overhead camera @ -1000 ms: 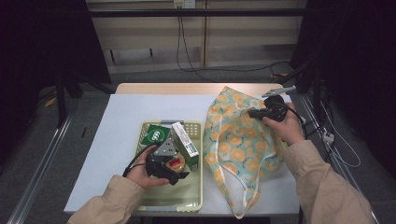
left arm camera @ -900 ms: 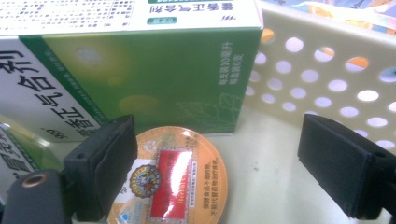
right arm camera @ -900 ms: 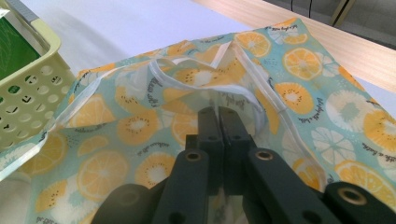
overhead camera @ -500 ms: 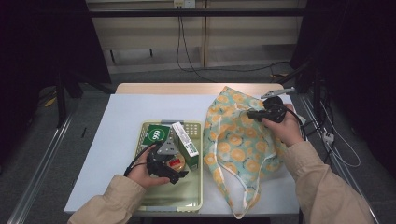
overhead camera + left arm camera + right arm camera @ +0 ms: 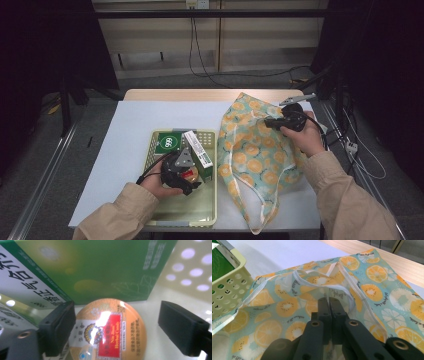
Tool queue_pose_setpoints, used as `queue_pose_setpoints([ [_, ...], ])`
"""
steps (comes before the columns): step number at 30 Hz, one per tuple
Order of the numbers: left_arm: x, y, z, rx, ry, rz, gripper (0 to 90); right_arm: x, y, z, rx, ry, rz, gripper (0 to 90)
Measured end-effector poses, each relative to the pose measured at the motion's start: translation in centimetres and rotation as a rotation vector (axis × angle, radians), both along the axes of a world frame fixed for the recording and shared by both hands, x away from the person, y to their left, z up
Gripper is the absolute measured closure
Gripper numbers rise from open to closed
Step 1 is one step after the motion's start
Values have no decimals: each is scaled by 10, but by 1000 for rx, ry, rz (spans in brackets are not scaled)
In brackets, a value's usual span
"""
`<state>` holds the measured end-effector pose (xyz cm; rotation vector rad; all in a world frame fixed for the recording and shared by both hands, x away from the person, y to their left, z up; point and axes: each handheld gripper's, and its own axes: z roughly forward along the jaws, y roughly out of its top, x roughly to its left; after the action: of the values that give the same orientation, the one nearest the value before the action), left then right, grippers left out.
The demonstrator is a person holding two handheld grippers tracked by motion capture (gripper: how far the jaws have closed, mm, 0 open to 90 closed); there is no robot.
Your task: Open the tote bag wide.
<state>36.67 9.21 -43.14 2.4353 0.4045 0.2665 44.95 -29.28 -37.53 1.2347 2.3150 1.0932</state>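
**Left Jaws Straddling the Candy Tin; Right Jaws Clamped on the Bag**

My left gripper sat low inside the pale green basket, which stood on the white table cover just beside the fruit-print bag. In the left gripper view, my left jaws stood wide apart, one on each side of the round orange candy tin. The nearer pad overlapped the tin's edge in that view; whether it touched I could not tell. The far pad stood clear of the tin. The jaws had just been closing slightly, with the tin between them, but they had no grip on it. The tin lay flat on the basket floor, directly against the foot of a green box. A second green pack lay at the far end of the basket.

My right gripper was fully closed, its fingertips pinching the cloth of the bag near the white-trimmed opening. In the high view, my right hand held that gripper at the far right part of the bag, which lay spread on the table with its handles trailing toward the near edge.
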Motion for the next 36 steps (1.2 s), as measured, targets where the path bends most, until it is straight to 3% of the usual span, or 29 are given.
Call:
queue_pose_setpoints([
  [3,-2,-2,-1,31,7,-15,137,0,1,-1,4,2,0,890],
  [5,-2,1,1,-18,46,-4,157,0,2,-2,3,2,1,890],
  [6,0,4,4,-13,55,-14,187,0,2,-2,4,3,3,890],
  [7,-2,4,4,-62,62,34,205,-1,3,-3,5,3,6,890],
  [8,-2,7,7,-74,78,38,202,-1,3,-3,5,6,5,890],
  [9,-3,7,9,-83,67,77,209,-1,2,-3,5,4,5,891],
  [11,-1,10,12,-147,121,91,325,-2,1,-3,6,3,2,890],
  [12,-2,10,14,-134,114,120,394,-2,0,-2,8,3,2,891],
  [14,-1,10,17,-133,131,126,598,-2,-1,-2,10,1,-1,890],
  [16,-1,10,20,-124,103,173,763,-3,-2,-1,11,0,-3,891],
  [17,1,9,21,-140,118,171,832,-3,-2,-1,10,-1,-3,891],
  [19,5,8,23,-126,127,202,900,-3,-2,-1,10,-2,-4,891],
  [23,13,5,29,-93,82,268,900,-3,-2,0,11,-1,-1,891],
  [25,18,4,29,-78,77,294,900,-4,-2,0,12,0,3,891],
  [29,27,-1,23,-17,81,308,900,-3,-2,0,15,-5,7,891],
  [31,29,-3,21,-29,100,312,900,-4,-2,0,20,-4,5,891],
  [34,27,-9,21,10,61,303,900,-3,-3,0,19,-1,5,891],
  [36,27,-11,19,7,85,297,900,-3,-3,0,19,-3,5,891],
])
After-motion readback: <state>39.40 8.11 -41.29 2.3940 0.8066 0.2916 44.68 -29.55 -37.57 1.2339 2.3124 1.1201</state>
